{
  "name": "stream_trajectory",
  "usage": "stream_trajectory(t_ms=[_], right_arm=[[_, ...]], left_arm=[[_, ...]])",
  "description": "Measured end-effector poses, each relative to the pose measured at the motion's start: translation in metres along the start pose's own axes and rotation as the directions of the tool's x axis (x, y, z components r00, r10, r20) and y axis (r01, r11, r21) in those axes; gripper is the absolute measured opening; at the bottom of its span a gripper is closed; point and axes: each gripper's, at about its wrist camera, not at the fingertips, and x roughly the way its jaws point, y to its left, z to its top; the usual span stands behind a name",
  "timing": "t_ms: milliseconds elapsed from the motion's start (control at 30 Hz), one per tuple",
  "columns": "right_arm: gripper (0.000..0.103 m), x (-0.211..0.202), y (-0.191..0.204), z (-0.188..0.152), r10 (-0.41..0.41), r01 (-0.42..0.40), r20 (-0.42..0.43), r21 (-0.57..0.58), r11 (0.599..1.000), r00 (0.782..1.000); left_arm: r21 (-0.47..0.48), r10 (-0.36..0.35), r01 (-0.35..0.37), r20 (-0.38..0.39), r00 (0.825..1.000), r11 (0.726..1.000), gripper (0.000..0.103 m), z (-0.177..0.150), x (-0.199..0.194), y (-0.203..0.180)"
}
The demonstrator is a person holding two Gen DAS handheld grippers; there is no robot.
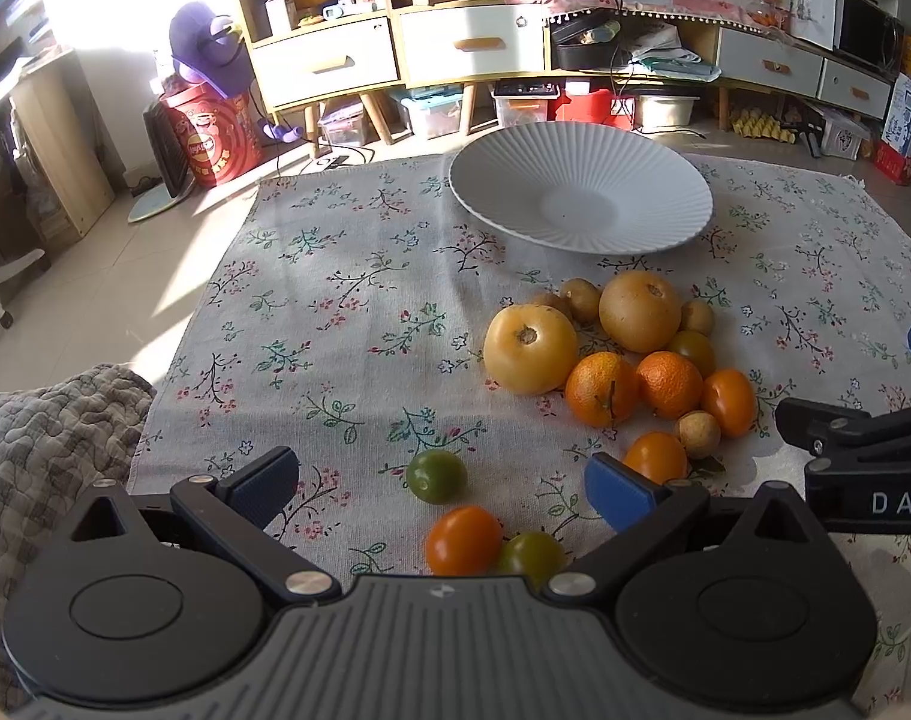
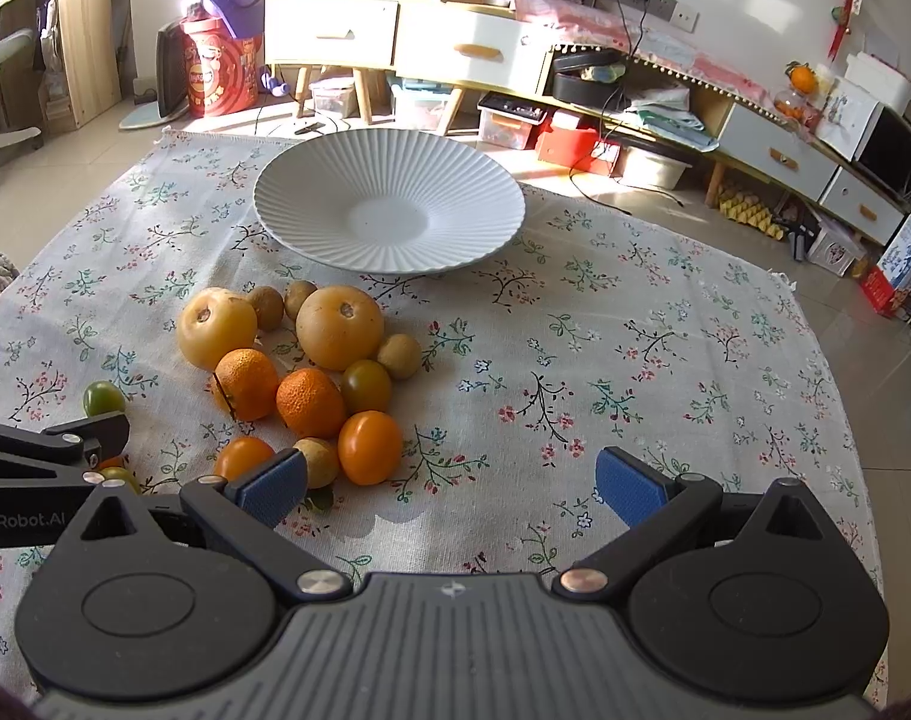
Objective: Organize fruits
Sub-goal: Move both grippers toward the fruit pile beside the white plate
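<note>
**Both tongs spread wide, low over the cloth, fruit still loose**

The left tongs (image 1: 440,489) hang low over the near part of the floral cloth (image 1: 347,300), jaws wide apart and holding nothing. Between them lie a green fruit (image 1: 436,476), an orange tomato (image 1: 464,540) and a darker green one (image 1: 533,552). The right tongs (image 2: 449,486) sit just beside them, level and pointing forward, also wide apart and empty; their left blue pad (image 2: 272,486) is close to a small brown fruit (image 2: 320,461) and an orange one (image 2: 369,447).

The main heap, two large yellow pears (image 2: 339,327), oranges (image 2: 309,402) and small brown fruits, lies on the surface between the tongs and the white ribbed plate (image 2: 455,222). The plate stands apart from the heap, towards the cloth's far edge, with nothing in it.

Right of the heap the cloth is bare out to its right edge (image 2: 827,360). On the left, a grey quilted blanket (image 1: 47,432) touches the cloth's near corner.
</note>
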Motion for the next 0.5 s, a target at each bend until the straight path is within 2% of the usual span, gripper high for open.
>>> stream_trajectory(t_ms=[500], right_arm=[[0.103,0.0022,-0.0001,-0.0012,-0.002,0.002,-0.005,0.0,1.0,1.0]], left_arm=[[0.0,0.014,-0.014,-0.013,1.0,1.0,0.095,0.0007,0.0017,0.0042]])
